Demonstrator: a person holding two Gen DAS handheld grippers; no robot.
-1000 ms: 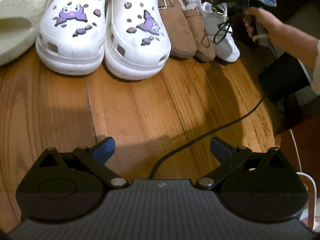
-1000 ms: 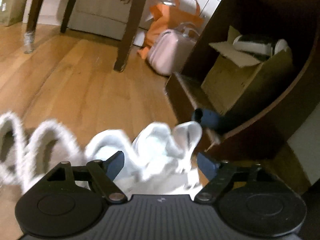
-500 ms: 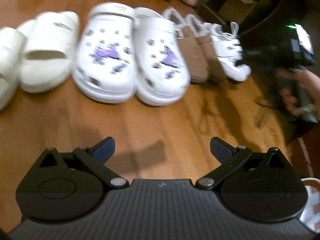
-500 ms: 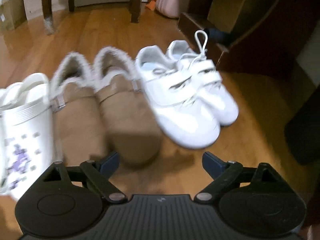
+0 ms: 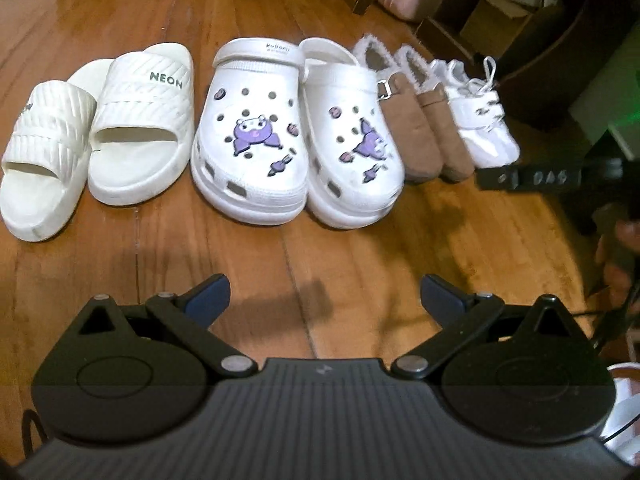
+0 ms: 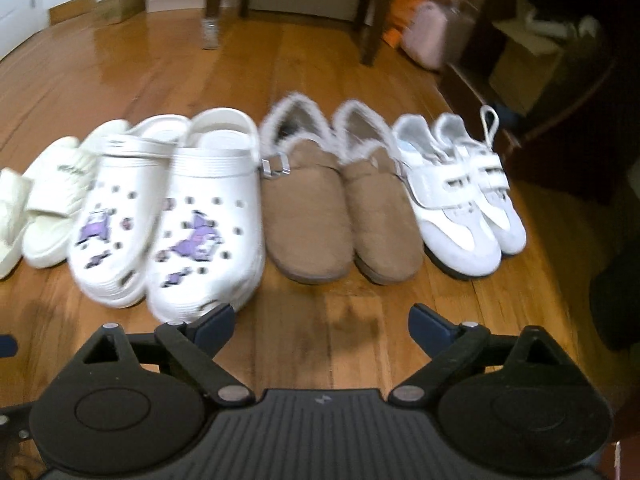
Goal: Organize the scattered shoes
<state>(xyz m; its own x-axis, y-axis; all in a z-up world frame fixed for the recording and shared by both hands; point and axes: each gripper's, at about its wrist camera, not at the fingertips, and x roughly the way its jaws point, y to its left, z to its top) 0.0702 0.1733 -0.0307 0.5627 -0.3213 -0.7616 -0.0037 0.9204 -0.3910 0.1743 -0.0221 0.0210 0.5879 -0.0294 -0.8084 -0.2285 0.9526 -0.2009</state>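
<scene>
White and tan footwear is lined up in one row across the middle of both frames, toes toward the cameras, on the wooden floor (image 5: pixel 320 264).

Left wrist view, left to right:
- cream slides (image 5: pixel 96 128), pair touching, left one set slightly lower in the frame
- white clogs (image 5: pixel 296 132) with purple charms, side by side
- tan fur-lined slippers (image 5: pixel 420 128), side by side
- white sneakers (image 5: pixel 480 120) at the right end, near the dark shelf unit (image 5: pixel 560 40)

Same order is confirmed in the right wrist view: slides (image 6: pixel 52 200) at left edge, clogs (image 6: pixel 172 216), slippers (image 6: pixel 340 208), sneakers (image 6: pixel 464 192).

Tongs:
- left gripper (image 5: pixel 325 294): jaws spread wide, nothing between them, only bare floor below.
- right gripper (image 6: pixel 320 326): jaws have just been opening, now wide, nothing between them; the clog toe at lower left is near the left finger, but contact is not seen.
- right gripper body (image 5: pixel 532 178) and the hand (image 5: pixel 616 256) are partly seen at the right edge of the left view, blurred.

Step judged: final release done, both tools clear of the row. Task looks essentially complete; no stray shoe is seen in either frame.

Next move, if any is needed: a check for leftovers outside the frames, or a small nudge so the left slide is levelled with its partner. A wide jaw and a side grip on the sole would be called for.
</scene>
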